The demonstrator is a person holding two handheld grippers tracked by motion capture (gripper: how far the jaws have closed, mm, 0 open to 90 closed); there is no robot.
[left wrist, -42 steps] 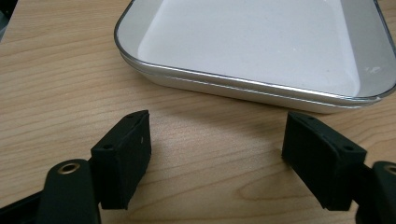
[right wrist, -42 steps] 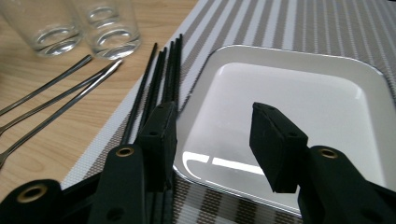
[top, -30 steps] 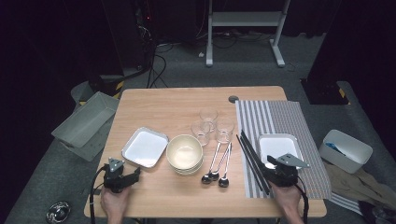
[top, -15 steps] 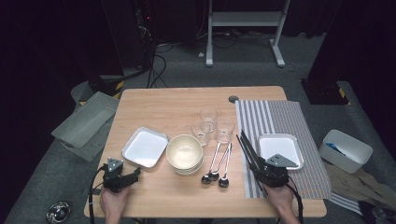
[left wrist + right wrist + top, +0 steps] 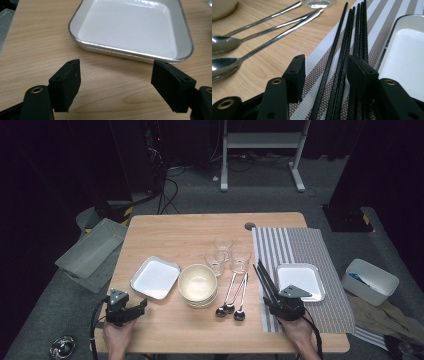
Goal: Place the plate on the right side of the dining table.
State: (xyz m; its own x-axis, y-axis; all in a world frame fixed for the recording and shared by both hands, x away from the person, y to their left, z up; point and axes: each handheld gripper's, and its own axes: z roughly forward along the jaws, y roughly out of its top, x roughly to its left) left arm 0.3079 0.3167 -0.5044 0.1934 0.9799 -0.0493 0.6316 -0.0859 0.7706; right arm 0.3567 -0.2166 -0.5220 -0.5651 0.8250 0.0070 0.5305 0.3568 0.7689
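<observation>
Black chopsticks (image 5: 342, 62) between right gripper's (image 5: 325, 72) parted jaws

Black chopsticks (image 5: 342, 62) on the striped placemat (image 5: 372, 37)

Several slim, ridged black sticks lie flat in a loose bundle along the placemat's left edge, just beside the white tray (image 5: 407, 57). Their near ends lie between the half-open jaws of the right hand-held gripper (image 5: 325, 72); the pads are not pressing them.

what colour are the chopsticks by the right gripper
Black chopsticks, clearest in the right gripper view.
</observation>
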